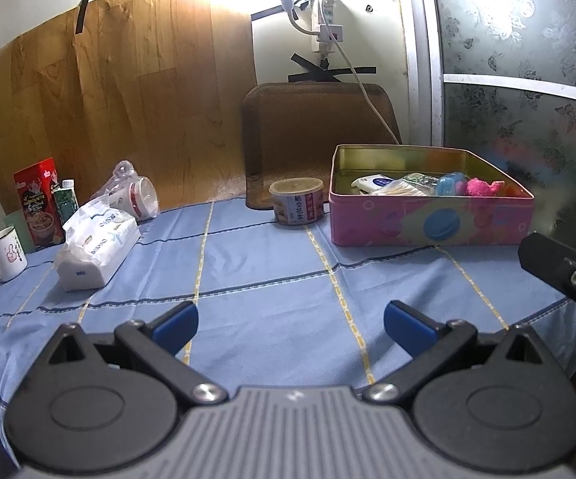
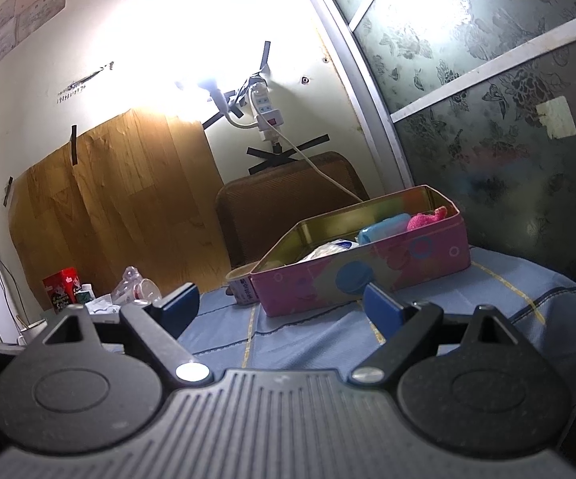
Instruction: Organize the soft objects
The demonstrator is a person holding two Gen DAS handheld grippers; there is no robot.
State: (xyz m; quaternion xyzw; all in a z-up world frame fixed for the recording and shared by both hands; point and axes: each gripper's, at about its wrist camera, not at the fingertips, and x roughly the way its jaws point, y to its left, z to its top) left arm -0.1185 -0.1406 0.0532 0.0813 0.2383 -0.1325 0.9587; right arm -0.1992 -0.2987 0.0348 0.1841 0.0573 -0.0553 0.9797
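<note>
Both tongs, left [image 1: 291,325] and right [image 2: 282,306], hang spread and empty; reaching into the crowded pink tin [image 1: 431,221] could snag its rim or nudge the can [image 1: 296,201] beside it.

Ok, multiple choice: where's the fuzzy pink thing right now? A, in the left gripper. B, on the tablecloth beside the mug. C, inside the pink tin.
C: the fuzzy pink thing lies inside the pink tin, and the left gripper is open and empty.
</note>
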